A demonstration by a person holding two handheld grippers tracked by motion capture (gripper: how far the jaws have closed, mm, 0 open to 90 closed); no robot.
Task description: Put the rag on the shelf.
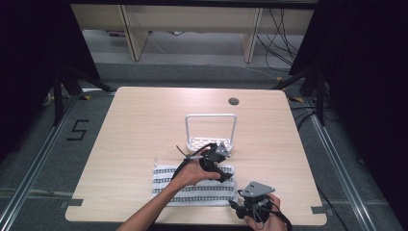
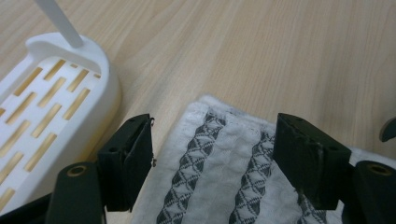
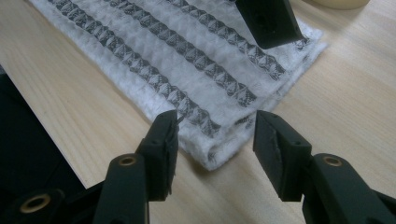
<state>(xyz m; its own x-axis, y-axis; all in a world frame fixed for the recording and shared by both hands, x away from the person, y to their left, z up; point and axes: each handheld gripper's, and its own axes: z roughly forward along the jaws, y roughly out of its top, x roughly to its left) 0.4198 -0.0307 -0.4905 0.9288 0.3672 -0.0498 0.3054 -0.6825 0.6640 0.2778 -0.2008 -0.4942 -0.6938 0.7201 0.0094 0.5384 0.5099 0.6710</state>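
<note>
Left gripper spread wide over the towel's far right corner, jaws straddling the hem, apparently set to pinch it. Right gripper likewise parted, poised at the near right corner, just short of touching. Towel flat near the table's front edge; white rack just beyond, near the left gripper.

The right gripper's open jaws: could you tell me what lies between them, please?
In the right gripper view, the near corner of the striped white cloth lies between the open jaws of the right gripper, flat on the wooden table, with nothing gripped.
</note>
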